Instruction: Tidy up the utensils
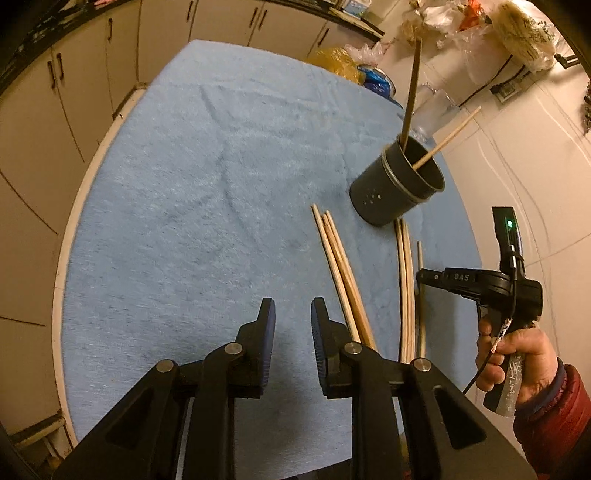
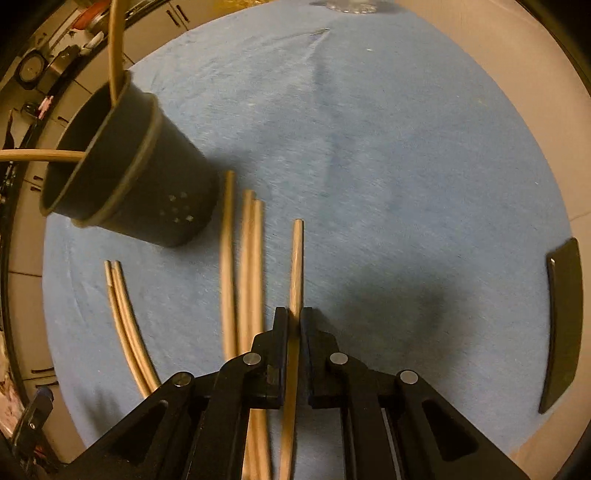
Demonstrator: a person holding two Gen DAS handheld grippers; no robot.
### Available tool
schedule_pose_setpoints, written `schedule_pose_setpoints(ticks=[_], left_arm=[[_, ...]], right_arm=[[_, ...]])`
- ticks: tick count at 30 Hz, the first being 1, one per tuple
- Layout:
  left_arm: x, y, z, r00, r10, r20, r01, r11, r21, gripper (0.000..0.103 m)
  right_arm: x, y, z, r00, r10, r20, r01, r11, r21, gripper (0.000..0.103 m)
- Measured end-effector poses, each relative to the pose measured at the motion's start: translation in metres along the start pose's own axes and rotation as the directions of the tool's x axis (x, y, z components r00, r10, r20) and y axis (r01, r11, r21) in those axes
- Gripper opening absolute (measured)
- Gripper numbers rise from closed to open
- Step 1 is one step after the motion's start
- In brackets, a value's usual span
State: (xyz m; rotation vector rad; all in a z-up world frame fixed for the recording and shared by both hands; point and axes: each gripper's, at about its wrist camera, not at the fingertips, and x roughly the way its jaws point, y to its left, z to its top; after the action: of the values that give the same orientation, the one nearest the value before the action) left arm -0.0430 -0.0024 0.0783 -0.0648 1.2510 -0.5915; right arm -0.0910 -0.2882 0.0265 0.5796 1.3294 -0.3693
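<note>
cabinets (image 1: 92,74): beige, dark handles | wall (image 1: 517,147): pale | light: warm, dim

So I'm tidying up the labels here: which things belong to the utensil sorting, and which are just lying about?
Job: dark holder cup; loose chopsticks; chopstick in the right tongs.
Lying about: plastic bags; glass jar; black flat piece.

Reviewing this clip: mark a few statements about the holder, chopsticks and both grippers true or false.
1. The right gripper is shut on a chopstick. True.
2. The dark holder lies on its side. False: it stands upright on the blue cloth.
3. The holder is empty. False: two chopsticks stand in it.
4. The left gripper holds nothing. True.
5. Loose chopsticks lie on the cloth. True.
</note>
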Motion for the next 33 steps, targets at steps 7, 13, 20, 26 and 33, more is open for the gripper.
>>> schedule_pose_setpoints(ticks=[7, 13, 20, 26, 33], left_arm=[[0.022, -0.010, 0.006, 0.999, -0.021, -0.041, 0.020, 0.999, -0.027, 0.019], [0.055, -0.034, 0.012, 0.996, -0.021, -0.083, 0.018, 0.999, -0.038, 0.019], [0.091, -0.060, 0.014, 0.986, 0.111, -0.124, -0.111, 0.994, 0.007, 0.019], [0.108, -0.063, 0.024, 0.974, 0.199, -0.107, -0.203, 0.979, -0.025, 0.019], [0.120, -0.073, 0.041, 0.953, 0.287, -0.101, -0.290, 0.957, -0.014, 0.010]], right_arm=[[-0.007, -0.026, -0.014, 0.999, -0.053, 0.010, 0.053, 0.998, -0.024, 0.006], [-0.008, -0.048, -0.017, 1.000, -0.005, -0.002, 0.005, 0.999, -0.051, 0.006], [-0.010, -0.081, -0.022, 0.998, 0.062, -0.030, -0.065, 0.992, -0.110, 0.006], [-0.007, -0.082, -0.008, 0.994, 0.092, -0.066, -0.101, 0.981, -0.165, 0.006], [-0.006, -0.086, 0.013, 0.990, 0.097, -0.103, -0.117, 0.971, -0.210, 0.006]])
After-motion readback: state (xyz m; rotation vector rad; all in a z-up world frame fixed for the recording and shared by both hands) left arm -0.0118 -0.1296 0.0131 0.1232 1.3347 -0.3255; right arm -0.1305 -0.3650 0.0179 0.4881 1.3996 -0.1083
